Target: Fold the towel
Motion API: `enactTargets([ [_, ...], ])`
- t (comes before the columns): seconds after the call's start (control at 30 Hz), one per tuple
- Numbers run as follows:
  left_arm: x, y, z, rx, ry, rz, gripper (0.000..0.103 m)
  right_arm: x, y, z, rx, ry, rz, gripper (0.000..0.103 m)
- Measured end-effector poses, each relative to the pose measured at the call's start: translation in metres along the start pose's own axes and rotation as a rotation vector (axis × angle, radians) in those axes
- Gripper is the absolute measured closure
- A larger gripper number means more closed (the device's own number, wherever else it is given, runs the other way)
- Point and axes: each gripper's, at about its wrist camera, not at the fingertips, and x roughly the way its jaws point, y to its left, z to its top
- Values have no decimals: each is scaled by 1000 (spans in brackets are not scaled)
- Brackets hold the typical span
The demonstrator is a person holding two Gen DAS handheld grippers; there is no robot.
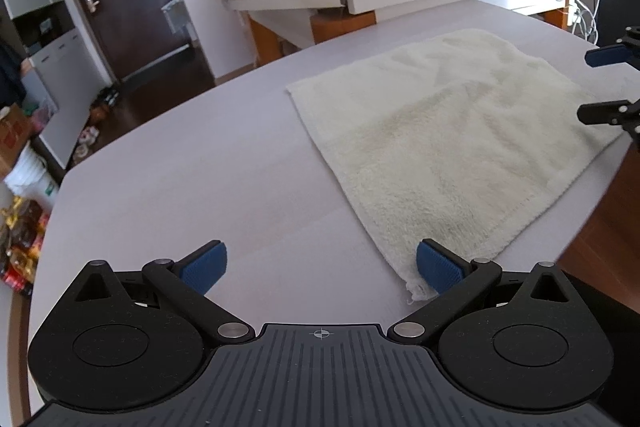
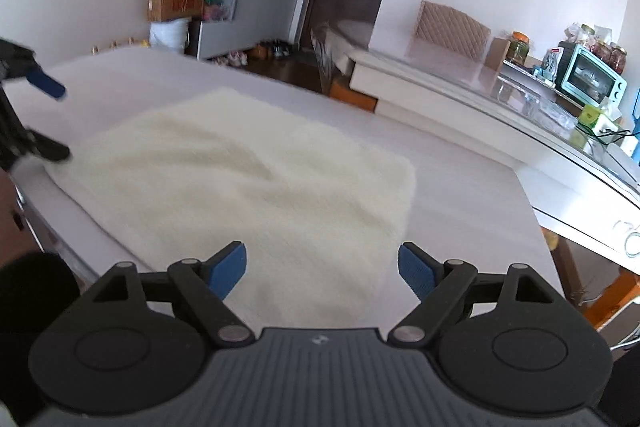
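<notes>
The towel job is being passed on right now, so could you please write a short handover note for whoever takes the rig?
Left tool: open, holding nothing, low at the towel's near left corner; its right pad sits over that frayed corner.
Right tool: open, holding nothing, over the near right edge of the towel.
Towel: spread flat, a few soft wrinkles, on the white table, close to its near edge.
Done: towel laid out; no fold made.
Left: shut each tool on a near corner, carry them across to the far edge, then probably fold again.
</notes>
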Motion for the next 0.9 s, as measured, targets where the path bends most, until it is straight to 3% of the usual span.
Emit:
enactTargets([
  [0.2, -3, -4, -1, -8, 2, 8, 0, -7, 0, -7, -76, 5, -3, 18],
  [0.57, -4, -16, 1, 28, -3, 10, 0, -22, -15, -17, -84, 51, 1, 19],
  [0.63, -5, -17, 2, 29, -5, 17, 0, -25, -22, -18, -54, 45, 13, 31],
  [0.73, -6, -16, 2, 24, -8, 27, 0, -40, -27, -21, -25, -29, 67, 33],
  [0.9, -7, -12, 5, -1, -15, 33, 0, -60, -10, -37, -223, -73, 170, 43],
])
